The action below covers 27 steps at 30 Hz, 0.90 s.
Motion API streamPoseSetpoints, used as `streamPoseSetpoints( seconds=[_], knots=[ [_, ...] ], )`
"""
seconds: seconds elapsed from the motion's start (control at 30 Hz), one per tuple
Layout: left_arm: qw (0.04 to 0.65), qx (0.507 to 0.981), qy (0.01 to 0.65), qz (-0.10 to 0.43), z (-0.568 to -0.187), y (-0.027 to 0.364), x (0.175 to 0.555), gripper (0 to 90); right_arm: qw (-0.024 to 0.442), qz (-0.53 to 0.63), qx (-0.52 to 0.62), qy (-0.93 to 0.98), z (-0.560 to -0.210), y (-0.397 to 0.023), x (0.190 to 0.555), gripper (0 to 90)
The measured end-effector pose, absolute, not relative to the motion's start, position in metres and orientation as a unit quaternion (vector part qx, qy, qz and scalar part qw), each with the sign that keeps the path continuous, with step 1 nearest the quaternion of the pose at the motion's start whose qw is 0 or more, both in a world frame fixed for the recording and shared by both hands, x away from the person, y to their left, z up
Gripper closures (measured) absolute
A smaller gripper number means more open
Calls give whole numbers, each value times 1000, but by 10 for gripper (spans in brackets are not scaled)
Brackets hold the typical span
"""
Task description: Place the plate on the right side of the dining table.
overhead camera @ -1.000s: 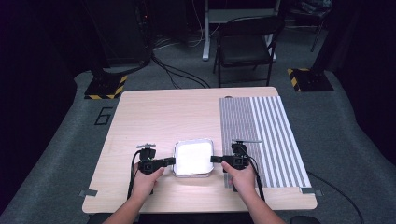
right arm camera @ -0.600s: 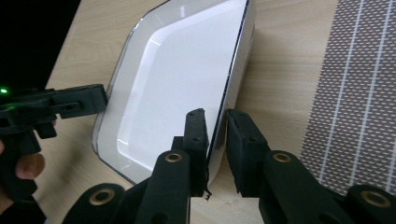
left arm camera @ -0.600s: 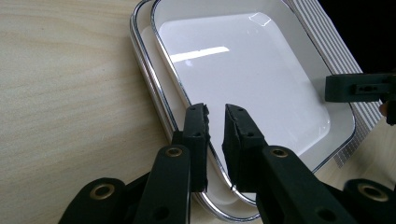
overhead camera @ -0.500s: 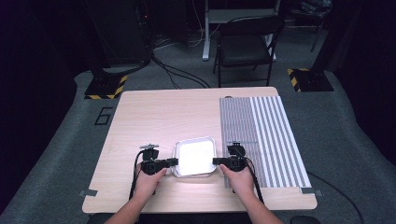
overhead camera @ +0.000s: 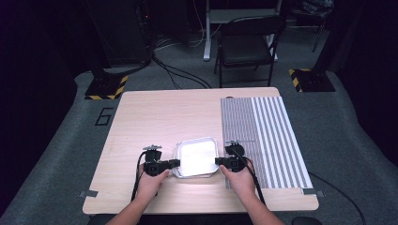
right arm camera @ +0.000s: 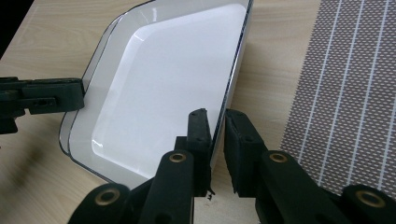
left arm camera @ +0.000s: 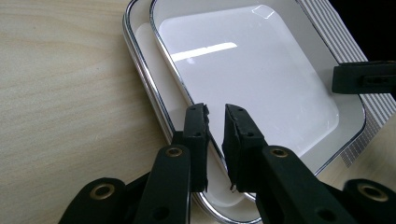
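**Two grippers clamped on opposite rims of a white tray**

A white square tray (overhead camera: 195, 157) with a chrome rim lay near the front edge of the wooden table (overhead camera: 155, 112), just left of the striped mat (overhead camera: 263, 136) that covered the table's right side. It sat in a second tray of the same kind (left arm camera: 140, 88), whose rim showed along its left side. The left gripper (overhead camera: 174, 163) had its jaws nearly closed on the upper tray's left rim, the thin edge pinched between the pads. The right gripper (overhead camera: 218, 161) gripped the right rim likewise; its jaws had just been closing, with the rim between them. A hand held each gripper from the table's front edge.
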<state>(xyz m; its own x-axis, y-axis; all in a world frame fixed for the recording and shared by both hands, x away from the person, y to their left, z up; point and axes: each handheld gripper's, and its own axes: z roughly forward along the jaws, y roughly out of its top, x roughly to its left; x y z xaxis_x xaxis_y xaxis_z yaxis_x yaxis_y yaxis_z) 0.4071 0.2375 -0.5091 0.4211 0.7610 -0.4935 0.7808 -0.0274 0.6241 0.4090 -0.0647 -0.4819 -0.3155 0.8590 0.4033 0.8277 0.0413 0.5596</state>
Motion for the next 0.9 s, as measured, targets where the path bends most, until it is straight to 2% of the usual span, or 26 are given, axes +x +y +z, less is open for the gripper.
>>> streamPoseSetpoints(
  seconds=[0.27, 0.5, 0.9],
  knots=[
    [440, 718, 540, -8, -510, 234, 406, 792, 38, 348, 577, 738, -477, -63, 410, 815],
    [436, 719, 542, -10, -511, 230, 405, 784, 35, 350, 593, 725, -476, -65, 412, 853],
    [420, 719, 554, -6, -508, 224, 402, 770, 33, 370, 598, 710, -480, -71, 408, 856]
  ],
)
